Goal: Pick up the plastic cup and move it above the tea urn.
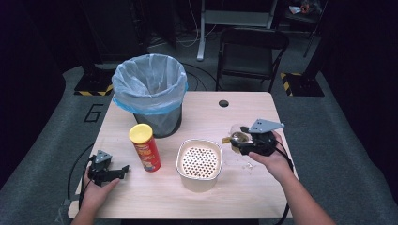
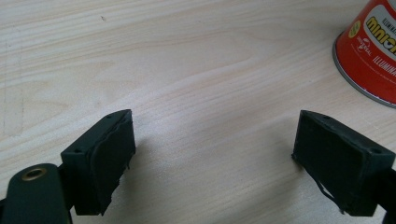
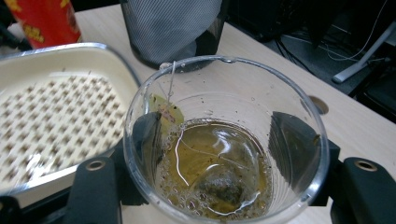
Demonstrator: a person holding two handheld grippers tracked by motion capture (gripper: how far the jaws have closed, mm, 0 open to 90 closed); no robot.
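Dark studio floor surrounds a pale wooden table (image 1: 197,192), and we sit at its near edge with a claw in each hand. Our landmark is the cream strainer basin (image 1: 199,162) at the table's middle.

To the right of the basin, our right gripper (image 1: 239,140) is clamped around a clear plastic cup (image 3: 224,140), one black jaw on either side of its wall. The cup holds a shallow pool of brownish tea and a soaked teabag (image 3: 224,184), whose string (image 3: 170,81) hangs over the rim. It is lifted off the table, just beside the basin's right edge.

To the left of the basin stands a red crisp tube (image 1: 145,147) with a yellow lid. Further left, our left gripper (image 1: 119,171) rests low on the table with its jaws spread wide and nothing between them.

Behind the basin, to its left, sits a mesh bin (image 1: 150,93) lined with a pale blue bag.

We judge the risks to be these: the thin cup could buckle if we squeeze harder, or slip if we loosen. A quick tilt before it is over the basin would spill tea on the wood.
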